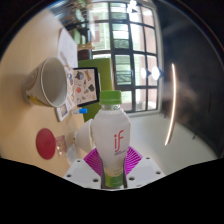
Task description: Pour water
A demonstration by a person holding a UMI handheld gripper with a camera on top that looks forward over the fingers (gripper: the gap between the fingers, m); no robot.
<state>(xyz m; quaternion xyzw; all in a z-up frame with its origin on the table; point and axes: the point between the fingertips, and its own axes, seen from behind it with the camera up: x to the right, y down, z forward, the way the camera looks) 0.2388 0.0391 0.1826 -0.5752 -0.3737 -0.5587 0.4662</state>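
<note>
A white plastic bottle (111, 135) with a green cap and a pink "if" label stands upright between my gripper's fingers. My gripper (112, 165) is shut on its lower body, and the pink pads (92, 160) press both sides. The bottle is held above the white table (40, 125). A white cup (48, 82) lies tilted, with its opening toward me, beyond the bottle to the left, next to a colourful box.
A red round lid (48, 144) lies on the table left of the fingers. A colourful box (82, 85) and small items stand behind the bottle. A large gridded window (125, 50) fills the back.
</note>
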